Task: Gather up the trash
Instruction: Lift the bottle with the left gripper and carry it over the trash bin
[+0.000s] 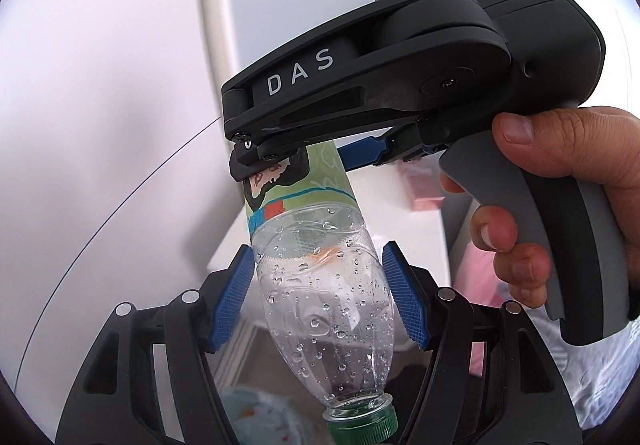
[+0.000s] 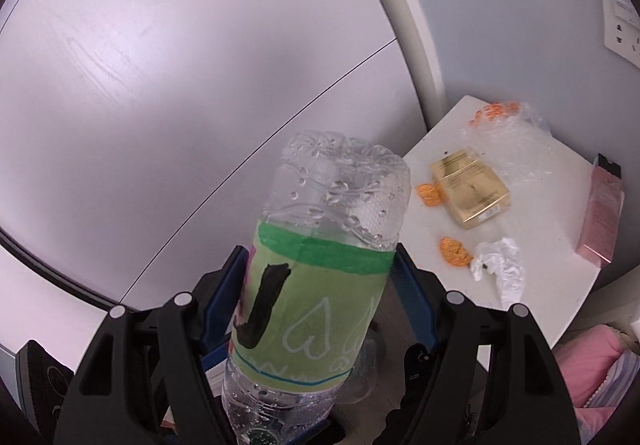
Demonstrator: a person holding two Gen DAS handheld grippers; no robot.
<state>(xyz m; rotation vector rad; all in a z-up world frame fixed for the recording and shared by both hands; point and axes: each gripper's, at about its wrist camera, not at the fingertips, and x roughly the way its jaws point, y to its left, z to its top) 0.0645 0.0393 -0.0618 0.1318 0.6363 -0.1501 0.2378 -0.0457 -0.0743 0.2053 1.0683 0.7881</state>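
Bottle (image 1: 320, 285), clear, droplet-beaded, green-labelled and green-capped, pinched by right gripper (image 1: 272, 169) jaws; left gripper (image 1: 316, 297) jaws spread.

Both views are bright with soft, even daylight and weak shadows. Fisheye distortion bows straight lines, and dark vignette fills the corners. A pale sheen lies across the wall (image 2: 120, 57). The white desk (image 2: 532, 285) is near overexposed; close foreground is slightly soft.

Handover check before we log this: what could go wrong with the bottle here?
1. The left gripper has its jaws flanking the bottle at its clear, tapered shoulder; whether they clamp is unclear. If the right gripper releases now, the bottle may slip out, cap down.
2. The clear plastic could dent under a hard squeeze.
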